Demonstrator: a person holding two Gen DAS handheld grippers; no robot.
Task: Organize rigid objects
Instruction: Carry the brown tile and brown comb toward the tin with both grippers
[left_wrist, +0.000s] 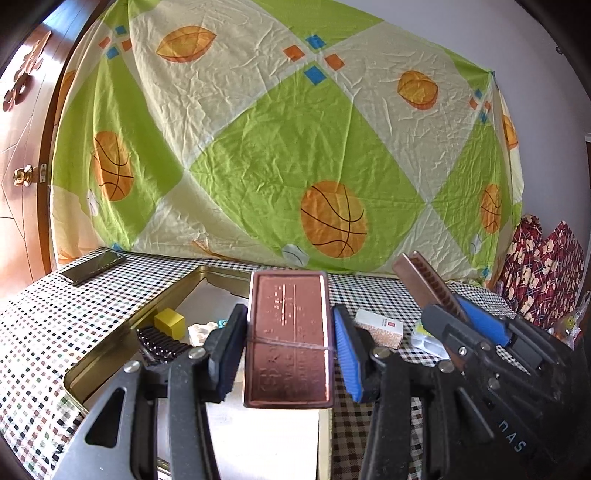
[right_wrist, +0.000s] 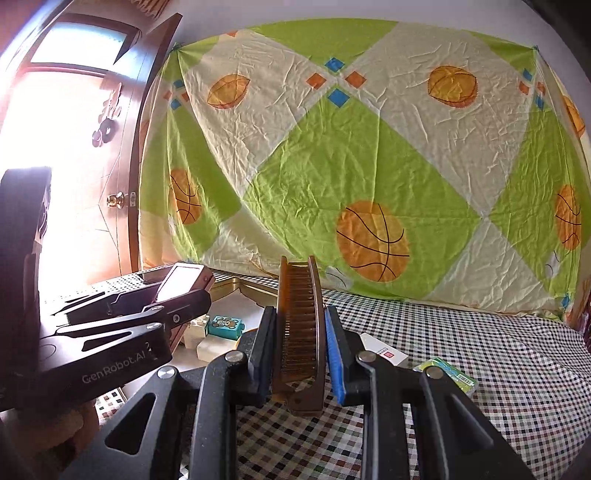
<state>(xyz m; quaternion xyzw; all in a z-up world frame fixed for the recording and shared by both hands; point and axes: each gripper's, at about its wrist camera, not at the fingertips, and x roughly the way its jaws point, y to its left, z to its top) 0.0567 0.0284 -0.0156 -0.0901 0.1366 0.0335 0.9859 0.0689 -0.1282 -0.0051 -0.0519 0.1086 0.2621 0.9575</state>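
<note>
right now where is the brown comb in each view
Left wrist: the brown comb is at right, sticking up from the right claw.
Right wrist: centre, upright between the claw's pads.
Shared landmark: the gold tin, left of the comb in both.

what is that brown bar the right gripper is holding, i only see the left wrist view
observer: a brown plastic comb, teeth facing the camera, clamped between the right gripper's pads.
operator: whats the teal bit in the tin
observer: a teal toy block with a bear picture, lying in the gold metal tin.
operator: anything right of the white box
observer: a green packet, flat on the checked cloth just past the white box.
</note>
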